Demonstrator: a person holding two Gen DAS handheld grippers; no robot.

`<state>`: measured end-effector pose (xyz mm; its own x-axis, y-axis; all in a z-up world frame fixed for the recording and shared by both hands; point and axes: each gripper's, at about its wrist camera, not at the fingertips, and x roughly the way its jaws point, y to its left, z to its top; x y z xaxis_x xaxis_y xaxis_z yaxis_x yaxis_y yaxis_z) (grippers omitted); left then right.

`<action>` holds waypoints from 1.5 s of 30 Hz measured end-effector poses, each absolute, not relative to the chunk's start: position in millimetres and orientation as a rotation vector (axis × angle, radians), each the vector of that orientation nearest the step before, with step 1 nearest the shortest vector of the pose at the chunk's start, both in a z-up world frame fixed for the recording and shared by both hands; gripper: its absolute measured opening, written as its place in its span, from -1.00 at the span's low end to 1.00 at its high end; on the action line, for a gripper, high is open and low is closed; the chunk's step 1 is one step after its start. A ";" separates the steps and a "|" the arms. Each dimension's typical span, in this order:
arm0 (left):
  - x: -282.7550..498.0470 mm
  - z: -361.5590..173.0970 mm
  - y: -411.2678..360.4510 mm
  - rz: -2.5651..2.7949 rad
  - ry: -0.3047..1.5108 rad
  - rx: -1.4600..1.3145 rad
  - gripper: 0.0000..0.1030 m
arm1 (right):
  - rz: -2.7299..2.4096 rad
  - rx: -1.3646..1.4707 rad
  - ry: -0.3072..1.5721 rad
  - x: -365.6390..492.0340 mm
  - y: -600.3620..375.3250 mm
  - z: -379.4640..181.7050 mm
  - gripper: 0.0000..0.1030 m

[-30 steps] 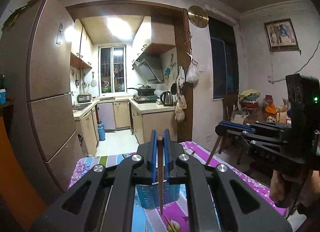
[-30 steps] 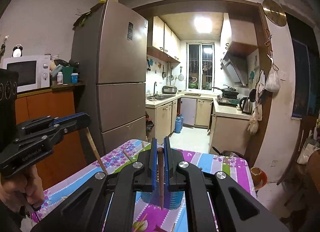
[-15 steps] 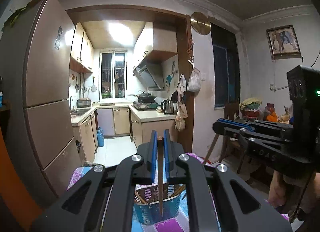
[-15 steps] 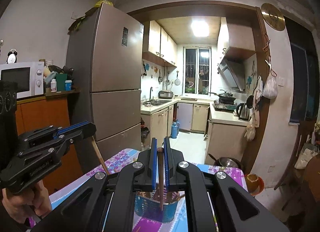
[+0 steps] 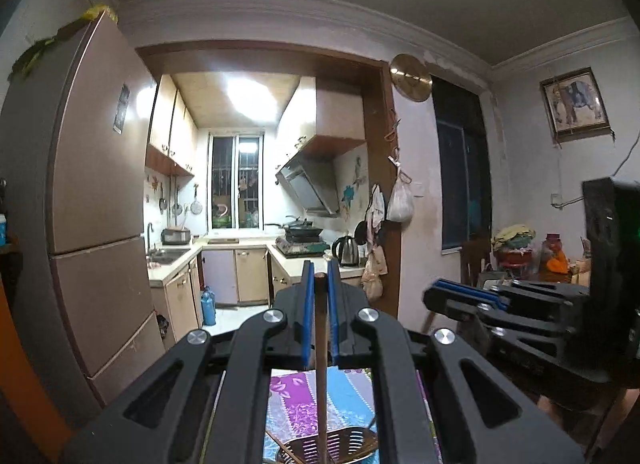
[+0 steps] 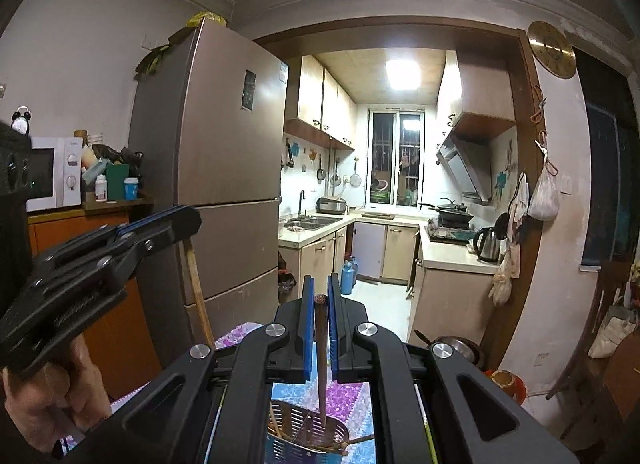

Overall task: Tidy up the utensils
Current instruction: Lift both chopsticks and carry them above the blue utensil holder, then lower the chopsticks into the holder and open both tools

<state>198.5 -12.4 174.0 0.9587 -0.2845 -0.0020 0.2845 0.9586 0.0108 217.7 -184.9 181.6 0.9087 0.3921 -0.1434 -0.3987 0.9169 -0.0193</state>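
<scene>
Hanging upright from each gripper is one wooden chopstick. The left gripper [image 5: 319, 296] is clamping its chopstick [image 5: 320, 348] between the blue pads, jaws together on the stick, with the upper end showing just above the pads and the shaft running straight down. The right gripper [image 6: 319, 304] is gripping a second chopstick [image 6: 321, 360] in the same way, jaws closed on it.

Below both tips a perforated metal utensil holder [image 6: 308, 430] is standing on the table. Several more chopsticks are leaning inside it at angles. In the right wrist view the lower end of the held chopstick is overlapping the holder's opening (whether it is inside the rim or only above it cannot be told). In the left wrist view the holder [image 5: 340, 444] is appearing at the bottom edge, directly under the stick.

The table is carrying a cloth [image 5: 296, 400] with purple flowers and blue stripes.

Each gripper is showing in the other's camera: the right gripper [image 5: 436, 296] at the right of the left view, and the left gripper [image 6: 188, 220] at the left of the right view, its chopstick slanting down from the pads and a hand [image 6: 52, 400] wrapping the handle.

Beyond the table a tall fridge [image 6: 224, 168] is standing beside the kitchen doorway.
</scene>
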 end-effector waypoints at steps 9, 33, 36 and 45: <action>235.9 140.8 -9.8 -0.308 0.011 -0.015 -0.90 | 0.413 -0.040 0.203 252.2 -179.8 149.0 -0.86; 255.3 145.5 6.2 -0.299 -0.098 -0.055 -0.90 | 0.443 -0.039 0.222 278.1 -173.6 128.4 -0.86; 262.8 135.9 7.1 -0.307 -0.087 -0.071 -0.90 | 0.439 -0.032 0.226 281.2 -175.8 125.7 -0.86; 276.1 114.0 7.4 -0.311 -0.071 -0.077 -0.90 | 0.443 -0.026 0.246 288.8 -173.9 115.0 -0.86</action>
<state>276.1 7.4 114.0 0.9494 -0.3031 0.0821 0.3085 0.9490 -0.0649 288.8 -173.9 115.0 0.8744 0.4209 -0.2413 -0.4271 0.9037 0.0285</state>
